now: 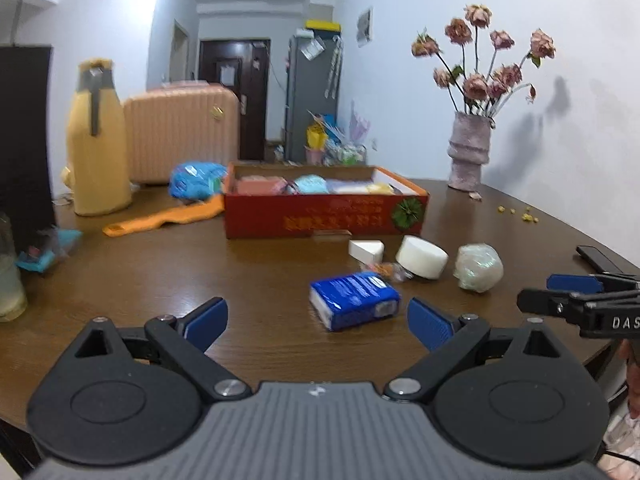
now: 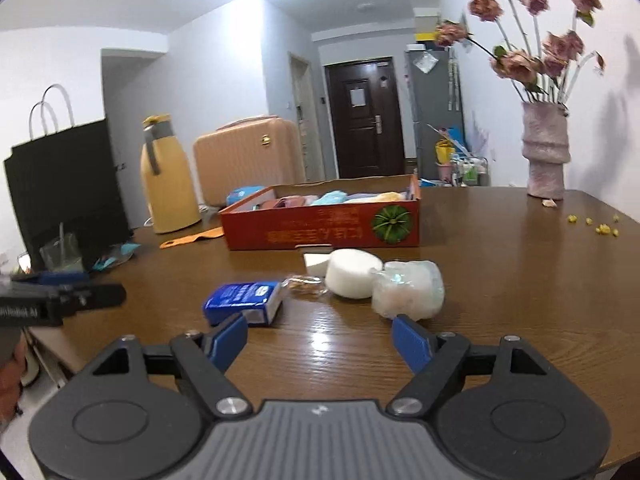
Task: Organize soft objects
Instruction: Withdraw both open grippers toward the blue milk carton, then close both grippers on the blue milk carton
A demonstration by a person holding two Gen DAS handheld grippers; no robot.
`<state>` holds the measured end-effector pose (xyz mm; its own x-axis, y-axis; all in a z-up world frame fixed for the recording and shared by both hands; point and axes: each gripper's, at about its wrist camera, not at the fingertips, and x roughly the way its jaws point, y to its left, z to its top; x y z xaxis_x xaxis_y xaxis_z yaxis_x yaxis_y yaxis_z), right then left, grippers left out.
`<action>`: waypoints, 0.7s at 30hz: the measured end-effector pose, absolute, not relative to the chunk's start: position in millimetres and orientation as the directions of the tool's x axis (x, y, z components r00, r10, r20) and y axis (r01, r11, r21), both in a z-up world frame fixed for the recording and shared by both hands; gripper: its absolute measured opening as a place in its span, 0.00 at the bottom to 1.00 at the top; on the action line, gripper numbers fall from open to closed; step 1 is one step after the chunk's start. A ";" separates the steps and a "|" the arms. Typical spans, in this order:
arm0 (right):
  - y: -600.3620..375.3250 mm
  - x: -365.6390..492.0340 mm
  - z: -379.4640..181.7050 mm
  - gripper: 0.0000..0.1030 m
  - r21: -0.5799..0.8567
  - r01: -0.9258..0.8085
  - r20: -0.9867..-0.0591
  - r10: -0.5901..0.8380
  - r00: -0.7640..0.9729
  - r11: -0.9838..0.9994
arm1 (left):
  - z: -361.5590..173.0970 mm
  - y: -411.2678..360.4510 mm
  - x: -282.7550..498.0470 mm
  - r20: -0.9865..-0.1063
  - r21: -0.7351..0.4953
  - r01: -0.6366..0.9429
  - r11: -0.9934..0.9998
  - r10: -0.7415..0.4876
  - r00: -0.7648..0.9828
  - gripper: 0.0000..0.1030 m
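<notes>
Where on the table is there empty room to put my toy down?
Bare wood lies between the red box and the vase, and nearer, right of the wrapped ball. Another patch sits left of the blue tissue pack. It is crowded before the box, where the pack, round sponge and ball cluster.

a lived-in home, the dining end of a flat. a wooden worktop [image 2: 520, 264] carries a vase [image 2: 545, 152] of dried roses and a yellow thermos [image 2: 168, 184]. behind it stand a peach suitcase [image 2: 244, 156], a grey fridge [image 2: 434, 108] and a dark entrance door [image 2: 366, 116] down a short hallway.
</notes>
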<state>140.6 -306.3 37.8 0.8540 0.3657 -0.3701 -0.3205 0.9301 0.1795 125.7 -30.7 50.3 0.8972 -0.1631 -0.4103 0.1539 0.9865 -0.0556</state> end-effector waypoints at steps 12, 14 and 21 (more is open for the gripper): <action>-309.8 194.4 29.3 0.55 0.197 -0.328 -0.431 0.382 0.818 0.924 | 22.5 -53.0 214.0 -0.520 -0.155 0.100 0.983 -0.168 0.837 0.95; -305.2 206.6 28.3 0.54 0.196 -0.332 -0.439 0.385 0.811 0.923 | 20.5 -55.8 225.4 -0.529 -0.158 0.087 0.984 -0.159 0.833 0.95; -299.3 246.1 33.1 0.49 0.214 -0.347 -0.441 0.407 0.800 0.913 | 10.6 -62.4 259.3 -0.573 -0.188 0.134 0.973 -0.219 0.789 0.64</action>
<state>246.1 -299.3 33.1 0.8000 0.4071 -0.4408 -0.3468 0.9132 0.2141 259.3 -62.4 10.6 0.7894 -0.2193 -0.5734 0.1335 0.9730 -0.1884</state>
